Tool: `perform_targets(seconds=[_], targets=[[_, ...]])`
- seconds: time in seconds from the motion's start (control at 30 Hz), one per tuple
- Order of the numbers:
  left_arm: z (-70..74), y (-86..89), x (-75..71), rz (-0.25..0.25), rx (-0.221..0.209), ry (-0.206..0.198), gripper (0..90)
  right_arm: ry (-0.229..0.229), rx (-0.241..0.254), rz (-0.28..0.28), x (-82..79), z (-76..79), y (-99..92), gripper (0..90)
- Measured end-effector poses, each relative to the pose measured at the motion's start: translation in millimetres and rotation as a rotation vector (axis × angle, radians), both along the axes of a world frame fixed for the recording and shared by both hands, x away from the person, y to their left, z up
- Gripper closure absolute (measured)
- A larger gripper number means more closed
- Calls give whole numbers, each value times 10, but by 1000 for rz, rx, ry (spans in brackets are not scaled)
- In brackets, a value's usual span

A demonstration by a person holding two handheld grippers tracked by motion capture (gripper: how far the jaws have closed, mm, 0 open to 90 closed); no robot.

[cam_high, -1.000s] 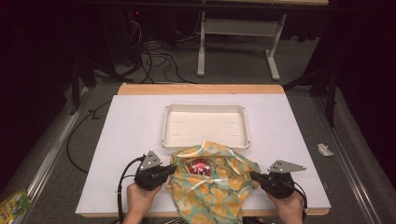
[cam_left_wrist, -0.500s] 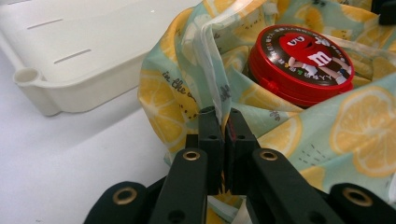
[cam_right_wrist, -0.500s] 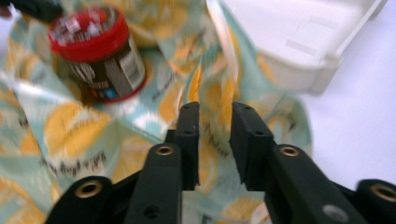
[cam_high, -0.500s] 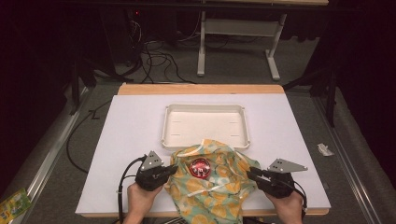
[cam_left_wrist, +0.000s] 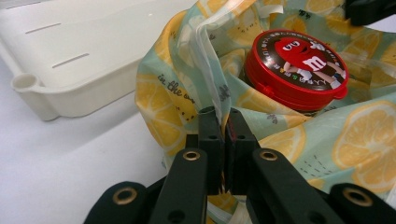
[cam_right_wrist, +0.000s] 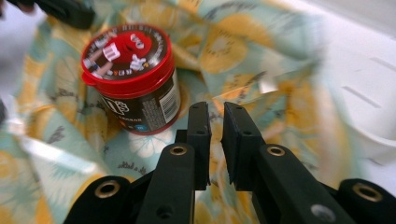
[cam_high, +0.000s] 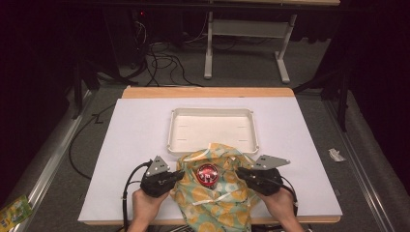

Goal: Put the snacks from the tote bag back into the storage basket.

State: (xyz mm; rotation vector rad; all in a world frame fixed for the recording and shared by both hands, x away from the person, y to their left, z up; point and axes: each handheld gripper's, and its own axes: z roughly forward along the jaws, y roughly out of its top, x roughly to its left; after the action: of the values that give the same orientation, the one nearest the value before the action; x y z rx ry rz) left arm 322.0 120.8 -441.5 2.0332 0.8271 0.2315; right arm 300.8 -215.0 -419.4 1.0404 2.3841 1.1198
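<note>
On the white surface (cam_high: pixel 135 145), a lemon-print bag (cam_high: pixel 217 203) lies at the near edge, just in front of the cream tray (cam_high: pixel 212 128). Left tongs (cam_high: pixel 170 179) and right tongs (cam_high: pixel 246 175) each pinch a side of its rim, jaws pressed together on fabric. Between them stands the red-lidded candy jar (cam_high: pixel 207 174) — upright, about midway between the two, neither hand clearly nearer.

We see a lemon-print bag (cam_high: pixel 212 193) of pale green and yellow fabric, lying open and crumpled at the near edge of the white desk (cam_high: pixel 135 145), its far rim touching the empty white tray (cam_high: pixel 212 128). Inside it a small candy jar (cam_left_wrist: pixel 294 70) with a red M&M's lid and a dark label stands nearly upright, ringed by the bag's folds.
</note>
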Motion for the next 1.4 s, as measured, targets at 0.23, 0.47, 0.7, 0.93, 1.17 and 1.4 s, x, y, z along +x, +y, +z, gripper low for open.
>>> perform_targets(seconds=[0.23, 0.47, 0.7, 0.93, 1.17, 1.4], targets=[[6, 30, -6, 6, 0, -2, 875, 60, -98, 9, 125, -222, 199, 826], [-1, 76, -11, 17, 4, -2, 875, 89, -136, -78, 158, -347, -54, 830], [-19, 202, -25, 51, 5, 9, 875, 91, -132, -165, 139, -367, -367, 830], [-9, 315, 0, 83, 8, 10, 876, 84, -112, -206, 145, -344, -545, 830], [-27, 360, 24, 103, 23, 13, 875, 91, -103, -232, 168, -368, -626, 831], [-86, 363, 72, 116, 51, 35, 868, 102, -107, -239, 184, -389, -652, 846]])
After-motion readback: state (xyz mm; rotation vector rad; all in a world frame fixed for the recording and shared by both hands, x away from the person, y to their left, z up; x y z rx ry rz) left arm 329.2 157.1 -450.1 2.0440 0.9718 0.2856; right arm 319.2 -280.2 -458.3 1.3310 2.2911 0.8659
